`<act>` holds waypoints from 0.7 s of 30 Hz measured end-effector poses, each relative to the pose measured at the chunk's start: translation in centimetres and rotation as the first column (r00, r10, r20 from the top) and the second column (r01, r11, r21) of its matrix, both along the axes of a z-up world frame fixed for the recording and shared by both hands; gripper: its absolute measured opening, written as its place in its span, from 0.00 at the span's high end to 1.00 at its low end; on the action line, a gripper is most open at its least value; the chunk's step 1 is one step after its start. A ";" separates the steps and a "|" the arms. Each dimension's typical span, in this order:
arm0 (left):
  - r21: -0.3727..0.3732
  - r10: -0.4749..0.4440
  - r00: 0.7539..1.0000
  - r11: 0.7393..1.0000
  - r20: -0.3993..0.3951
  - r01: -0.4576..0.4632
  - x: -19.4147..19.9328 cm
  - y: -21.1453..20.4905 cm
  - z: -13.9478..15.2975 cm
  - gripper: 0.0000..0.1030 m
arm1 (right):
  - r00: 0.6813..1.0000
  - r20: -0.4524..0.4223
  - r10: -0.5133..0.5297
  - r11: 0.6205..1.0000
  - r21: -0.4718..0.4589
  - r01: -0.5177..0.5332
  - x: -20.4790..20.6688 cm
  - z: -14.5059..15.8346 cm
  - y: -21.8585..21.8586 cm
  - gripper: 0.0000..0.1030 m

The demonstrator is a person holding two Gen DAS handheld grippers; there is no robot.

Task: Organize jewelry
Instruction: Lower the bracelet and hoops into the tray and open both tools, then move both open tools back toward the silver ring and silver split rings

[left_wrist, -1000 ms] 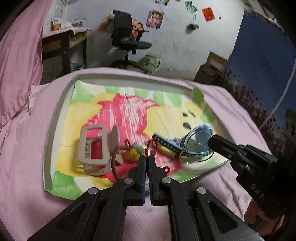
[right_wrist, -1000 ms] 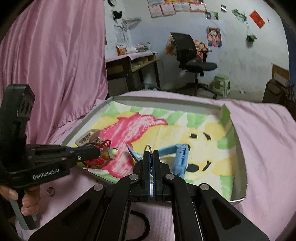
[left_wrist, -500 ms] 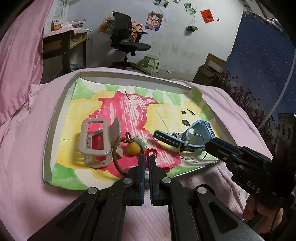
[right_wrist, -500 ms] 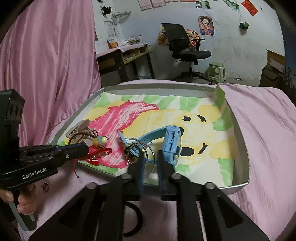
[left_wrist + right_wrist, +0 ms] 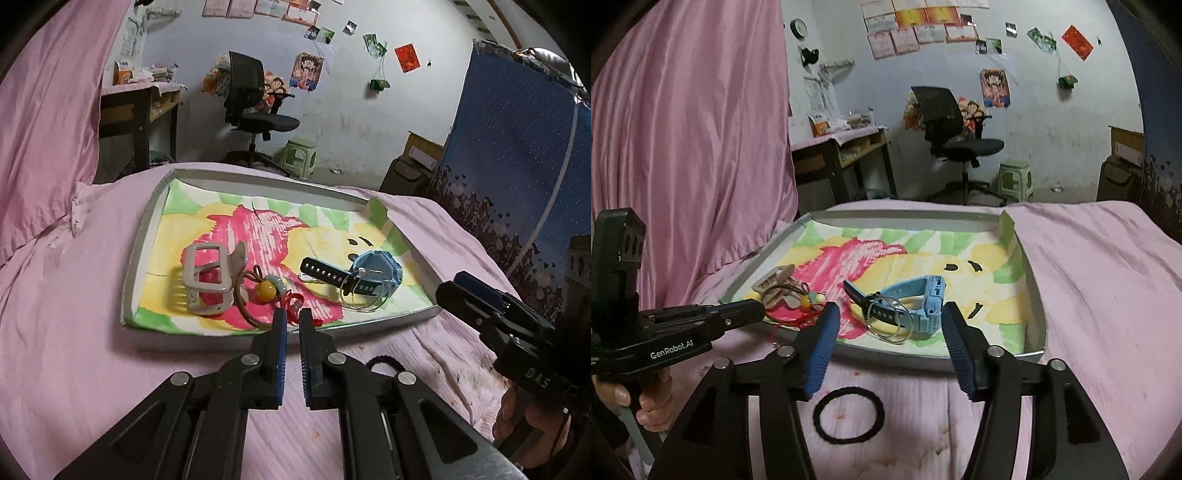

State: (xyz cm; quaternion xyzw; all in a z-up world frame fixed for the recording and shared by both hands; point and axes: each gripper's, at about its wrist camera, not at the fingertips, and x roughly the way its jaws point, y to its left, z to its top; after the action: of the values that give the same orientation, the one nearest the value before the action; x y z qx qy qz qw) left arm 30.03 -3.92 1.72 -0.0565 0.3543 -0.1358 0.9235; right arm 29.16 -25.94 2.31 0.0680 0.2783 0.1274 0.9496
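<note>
Item: black hair tie, lower centre. Soft, light; we pinch band edge. Right gripper jaws just spreading, empty; left gripper nearly pressed together, empty.

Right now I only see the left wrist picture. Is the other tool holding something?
Observer: No. The right tool has just been opening its jaws; they stand wide and grip nothing.
Operator: What's the black bit behind the left tool?
Observer: A black hair tie, a whole loop lying flat on the pink sheet, outside the tray.
Operator: Is there a clock?
Observer: Yes, a round clock on the wall.
</note>
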 end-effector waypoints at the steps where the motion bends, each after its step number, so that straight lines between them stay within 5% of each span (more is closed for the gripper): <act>1: 0.002 0.001 1.000 1.000 0.004 -0.001 -0.3 0.0 0.1 0.90 | 1.000 0.009 -0.001 1.000 0.000 0.001 -0.4 0.2 0.0 0.45; 6: 0.004 0.020 0.999 1.000 0.047 -0.020 -2.1 0.4 0.6 0.67 | 0.999 0.045 -0.002 1.000 0.005 0.001 -2.0 1.0 0.1 0.35; 8: 0.007 0.032 0.997 0.999 0.071 -0.033 -2.9 0.5 0.9 0.48 | 0.998 0.055 -0.005 1.000 0.013 0.005 -2.8 1.2 -0.1 0.33; 13: 0.026 0.048 0.990 0.998 0.134 -0.052 -5.1 0.8 1.7 0.38 | 0.997 0.075 -0.010 1.000 0.026 0.008 -4.2 1.6 -0.2 0.25; 18: 0.003 0.089 0.978 0.996 0.188 -0.091 -7.2 1.4 2.3 0.18 | 0.994 0.105 -0.021 0.999 0.040 0.017 -6.0 2.1 -0.7 0.04; 21: 0.004 0.111 0.969 0.993 0.222 -0.115 -8.7 1.7 2.6 0.09 | 0.992 0.124 -0.020 0.999 0.033 0.016 -7.2 2.3 -0.8 0.02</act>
State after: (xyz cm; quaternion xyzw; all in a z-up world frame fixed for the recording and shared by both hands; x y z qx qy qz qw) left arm 21.37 -2.24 4.28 -0.0531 0.2466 -0.0856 0.9639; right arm 22.00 -26.75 4.59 0.0774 0.2160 0.1273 0.9649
